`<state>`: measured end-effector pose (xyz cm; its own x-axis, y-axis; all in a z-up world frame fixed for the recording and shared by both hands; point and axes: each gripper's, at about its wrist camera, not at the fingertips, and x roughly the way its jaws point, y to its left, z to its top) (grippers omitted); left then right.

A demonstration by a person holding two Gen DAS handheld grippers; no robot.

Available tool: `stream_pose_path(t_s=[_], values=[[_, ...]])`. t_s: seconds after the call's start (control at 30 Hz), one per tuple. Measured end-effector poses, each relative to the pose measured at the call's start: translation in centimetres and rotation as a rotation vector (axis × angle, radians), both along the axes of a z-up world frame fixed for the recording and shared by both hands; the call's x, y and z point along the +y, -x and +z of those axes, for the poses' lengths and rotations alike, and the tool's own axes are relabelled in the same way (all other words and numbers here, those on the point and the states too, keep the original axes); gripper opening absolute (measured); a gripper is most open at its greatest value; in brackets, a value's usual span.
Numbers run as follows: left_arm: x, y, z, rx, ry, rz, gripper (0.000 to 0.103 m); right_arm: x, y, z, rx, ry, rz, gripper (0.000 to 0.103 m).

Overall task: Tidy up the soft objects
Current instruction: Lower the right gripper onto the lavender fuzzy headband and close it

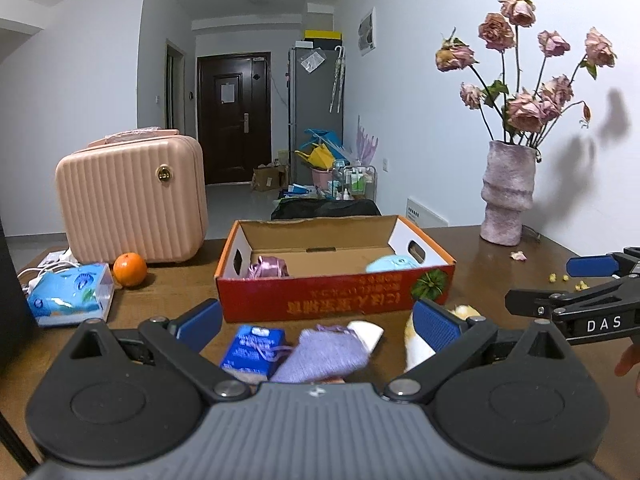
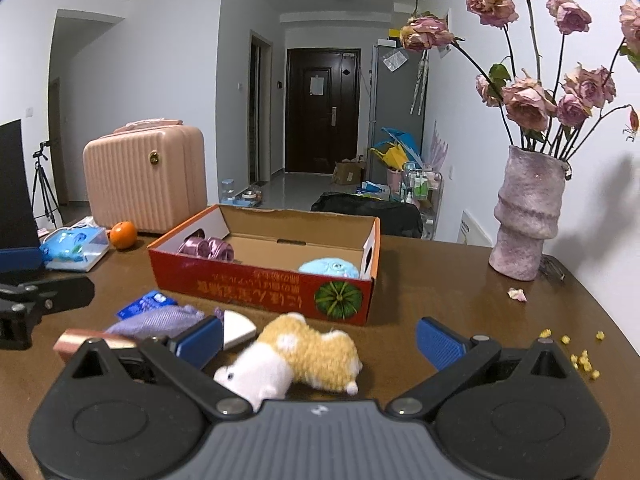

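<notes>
A: How many soft things can you count?

B: Four. Two lie inside the open red-and-brown cardboard box (image 2: 256,292) on the dark brown wooden bench (image 2: 460,304): one shiny purple satin pouch (image 2: 206,248) at its left end and one pale blue round plush (image 2: 329,268) at its right end. Two lie on the bench in front of the box: one lilac knitted pouch (image 1: 324,354) and one yellow-and-white plush animal (image 2: 296,354).

A: And the hand-held grippers?

B: Two. The left hand-held gripper (image 1: 318,322) has its blue-padded fingers spread wide and grips nothing; the lilac pouch lies between and just below them. The right hand-held gripper (image 2: 320,336) is likewise spread wide and empty, with the plush animal lying between its fingers, touching neither pad.

A: What else is near the pouch?

B: One small blue carton (image 1: 254,350) just beside its left, one white wedge-shaped piece (image 2: 236,328) at its right, and one rose-gold bar (image 2: 92,342) near it in the right wrist view.

A: Further back?

B: One pink ribbed hard case (image 1: 132,208), one orange (image 1: 129,269) in front of it, one blue tissue pack (image 1: 70,294), and one mauve textured vase (image 2: 526,216) of dried pink roses (image 2: 524,104). Small yellow crumbs (image 2: 580,356) lie scattered at the bench's right side; I cannot count them.
</notes>
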<state>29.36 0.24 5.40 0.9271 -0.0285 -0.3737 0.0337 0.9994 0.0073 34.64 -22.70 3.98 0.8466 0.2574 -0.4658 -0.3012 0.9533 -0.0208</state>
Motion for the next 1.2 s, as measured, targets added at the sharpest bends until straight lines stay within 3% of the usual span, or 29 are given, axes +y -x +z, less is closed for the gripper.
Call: stream_pose_path(t_s=[0.73, 1.2], values=[[-3.2, 6.1, -4.3, 0.062, 0.012, 0.03, 0.103, -1.7, 6.0, -4.5, 0.09, 0.036, 0.018, 0.103], [-2.9, 5.9, -6.5, 0.063, 0.041, 0.084, 0.103, -0.6, 4.0, -7.8, 0.152, 0.064, 0.042, 0.103]])
